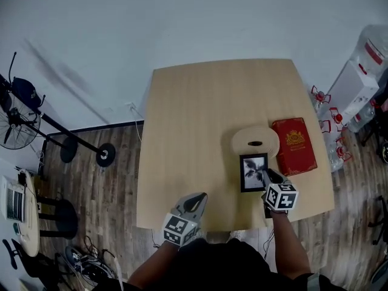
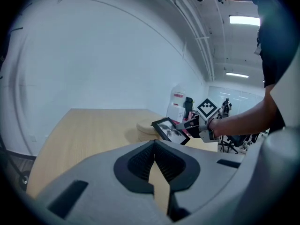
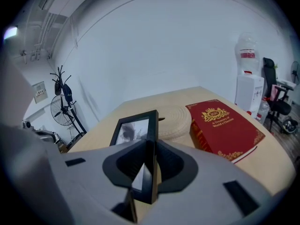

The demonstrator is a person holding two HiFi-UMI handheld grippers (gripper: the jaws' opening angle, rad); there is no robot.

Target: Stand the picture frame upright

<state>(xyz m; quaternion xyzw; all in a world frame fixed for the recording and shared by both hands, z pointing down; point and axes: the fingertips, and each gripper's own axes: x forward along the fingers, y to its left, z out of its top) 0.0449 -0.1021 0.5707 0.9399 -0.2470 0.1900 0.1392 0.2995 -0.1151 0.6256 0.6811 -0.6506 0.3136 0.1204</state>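
White walls and a plank floor surround a pale wooden desk [image 1: 200, 132], bare over most of its top. Its things sit together toward the right side, near the person. A red book [image 1: 294, 145] lies flat, with a round woven mat [image 1: 255, 140] just beside it. The black picture frame [image 1: 253, 172] is at the near edge of the mat and shows a dark plant-like print behind its glass.

The right gripper [image 1: 267, 177] has its fingers clenched on the frame's right-hand border, and in the right gripper view that edge runs straight between them. From the left gripper view the frame is tipped up at a slant with its face turned upward, neither flat nor upright. Whether its far edge rests on the desk or the mat I cannot tell. No stand or back leg shows in any view.

The left gripper [image 1: 195, 200] hovers over the near desk edge, well apart from the frame, its fingers pressed together on nothing.

As I judge it, the task is partway: the grasp is made and the frame is off the flat. What is left is to swing it to vertical, settle its lower edge on the desk with its support out, and let go without it toppling.
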